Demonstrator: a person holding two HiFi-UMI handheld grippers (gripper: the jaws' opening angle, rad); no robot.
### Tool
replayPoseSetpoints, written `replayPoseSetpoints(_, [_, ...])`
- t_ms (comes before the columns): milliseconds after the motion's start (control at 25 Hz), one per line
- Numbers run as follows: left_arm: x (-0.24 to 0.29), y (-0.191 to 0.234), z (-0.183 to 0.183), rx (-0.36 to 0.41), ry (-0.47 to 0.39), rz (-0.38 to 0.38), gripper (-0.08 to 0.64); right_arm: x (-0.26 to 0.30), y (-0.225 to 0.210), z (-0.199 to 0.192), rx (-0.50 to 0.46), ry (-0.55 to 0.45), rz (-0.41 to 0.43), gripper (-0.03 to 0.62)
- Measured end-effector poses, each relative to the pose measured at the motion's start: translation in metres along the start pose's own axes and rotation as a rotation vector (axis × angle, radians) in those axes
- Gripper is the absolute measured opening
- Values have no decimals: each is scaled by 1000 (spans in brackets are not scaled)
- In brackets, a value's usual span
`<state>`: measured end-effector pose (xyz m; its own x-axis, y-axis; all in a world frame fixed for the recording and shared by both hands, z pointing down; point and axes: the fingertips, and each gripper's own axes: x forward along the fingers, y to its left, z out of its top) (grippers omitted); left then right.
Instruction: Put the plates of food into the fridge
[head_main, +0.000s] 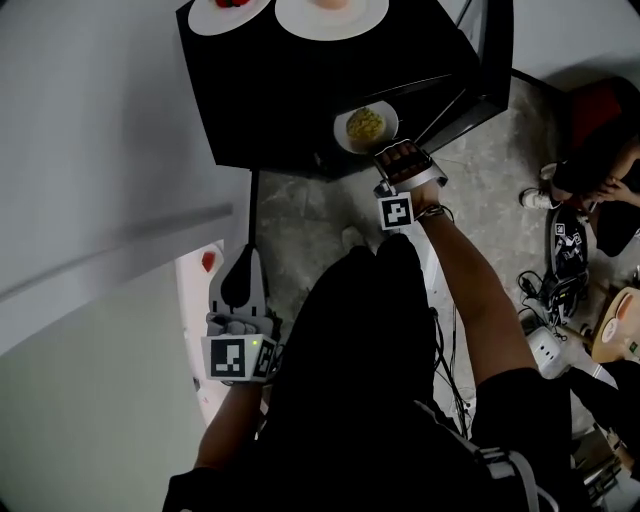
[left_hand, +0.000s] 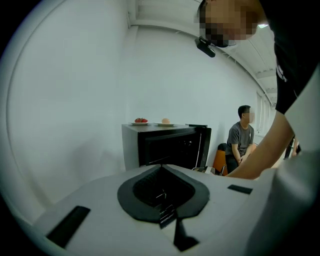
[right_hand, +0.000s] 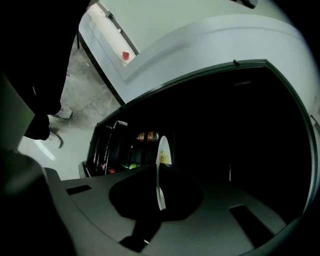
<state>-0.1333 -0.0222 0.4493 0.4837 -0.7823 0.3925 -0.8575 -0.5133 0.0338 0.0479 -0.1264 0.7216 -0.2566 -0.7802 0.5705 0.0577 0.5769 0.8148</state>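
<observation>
A black fridge stands open on a grey floor by a white wall. A plate of yellow food is clamped by its rim in the right gripper at the fridge's mouth. The left gripper is closed on nothing. Next, the plate must be slid level onto a shelf and released.

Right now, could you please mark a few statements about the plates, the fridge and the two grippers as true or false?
1. The right gripper grips a plate of yellow food by its rim. True.
2. The top of the fridge is bare. False: a plate of red fruit and a second plate stand on it.
3. The left gripper also carries a plate. False: its fingers are together with nothing between them.
4. The fridge door stands open. True.
</observation>
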Motion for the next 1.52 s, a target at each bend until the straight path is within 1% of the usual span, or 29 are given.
replayPoseSetpoints(80, [3, -1, 0, -17, -9, -4, 21, 9, 7, -2, 10, 5, 10, 32])
replayPoseSetpoints(200, [9, -2, -2, -27, -13, -13, 21, 21, 9, -5, -7, 17, 5, 32])
replayPoseSetpoints(400, [12, -4, -12, -36, 1, -7, 21, 41, 16, -9, -31, 41, -1, 32])
replayPoseSetpoints(480, [12, -4, -15, -34, 6, -5, 21, 50, 16, -9, -9, 36, -13, 32])
replayPoseSetpoints(560, [9, -2, -18, -32, 10, 3, 21, 57, 23, -7, 20, 28, 14, 32])
replayPoseSetpoints(680, [6, 4, -24, -49, 18, 22, 21, 68, 17, -12, -18, 49, -8, 32])
replayPoseSetpoints(720, [6, 5, -28, -53, 22, 25, 21, 72, 18, -14, -21, 55, -2, 32])
replayPoseSetpoints(920, [6, 7, -41, -60, 40, 28, 21, 86, 15, -11, 24, 39, -7, 32])
replayPoseSetpoints(1120, [8, 12, -42, -51, 42, 25, 21, 96, 22, -13, 68, 47, 30, 34])
replayPoseSetpoints(1240, [8, 15, -47, -56, 53, 28, 21, 99, 16, -13, 73, 50, 7, 35])
replayPoseSetpoints(1280, [9, 15, -48, -57, 55, 25, 21, 99, 13, -13, 74, 50, 0, 46])
replayPoseSetpoints(1400, [11, 12, -47, -64, 52, 13, 21, 95, 6, -15, 95, 50, -2, 125])
replayPoseSetpoints(1520, [15, 8, -41, -71, 38, 2, 21, 86, 3, -20, 95, 50, 14, 164])
